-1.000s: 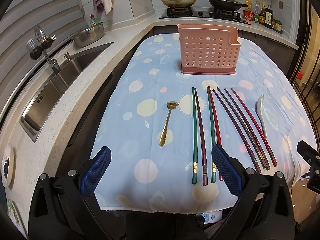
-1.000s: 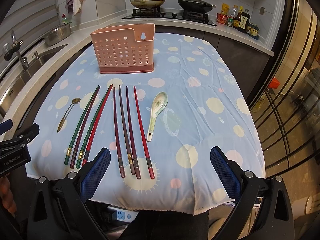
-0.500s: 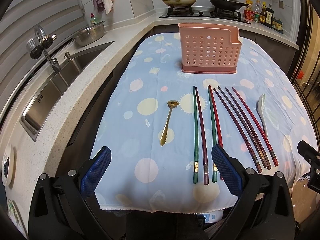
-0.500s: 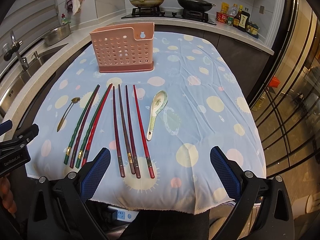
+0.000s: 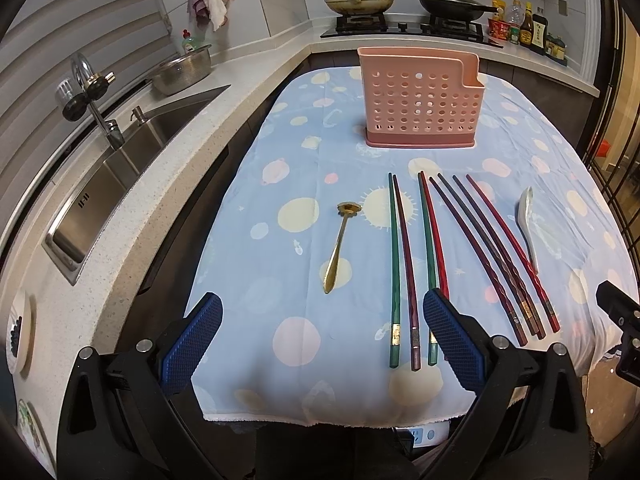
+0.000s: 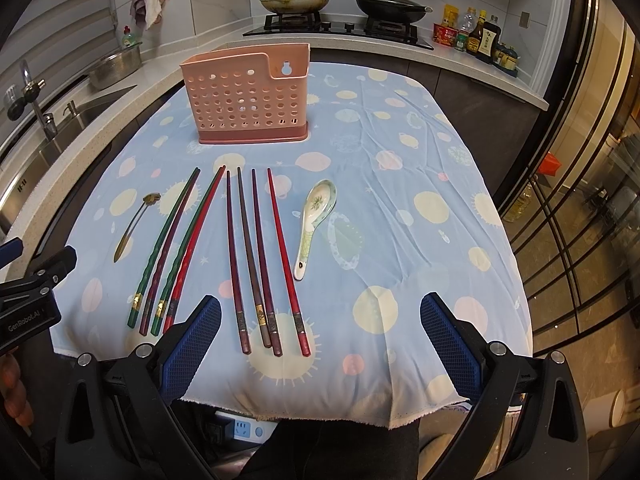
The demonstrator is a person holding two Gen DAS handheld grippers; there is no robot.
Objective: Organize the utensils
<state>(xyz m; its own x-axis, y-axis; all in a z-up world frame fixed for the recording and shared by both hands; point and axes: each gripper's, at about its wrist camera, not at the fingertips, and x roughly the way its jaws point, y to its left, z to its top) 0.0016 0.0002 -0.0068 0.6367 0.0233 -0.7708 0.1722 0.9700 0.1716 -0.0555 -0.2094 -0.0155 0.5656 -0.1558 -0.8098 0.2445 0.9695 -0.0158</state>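
- Left gripper: jaws wide apart, empty, near table edge; barely shifted from a second ago.
- Gold spoon far left, then eight chopsticks in a row, then china spoon rightmost; none has moved.
- Pink holder stands beyond them, apparently unfilled.
- Right gripper: wide open, empty, near edge.
- Judgement: sorting not yet begun.

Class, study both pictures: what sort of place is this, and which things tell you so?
Most likely a home kitchen: a steel sink set in the counter, lidded pans on a gas hob, and sauce bottles beside it.
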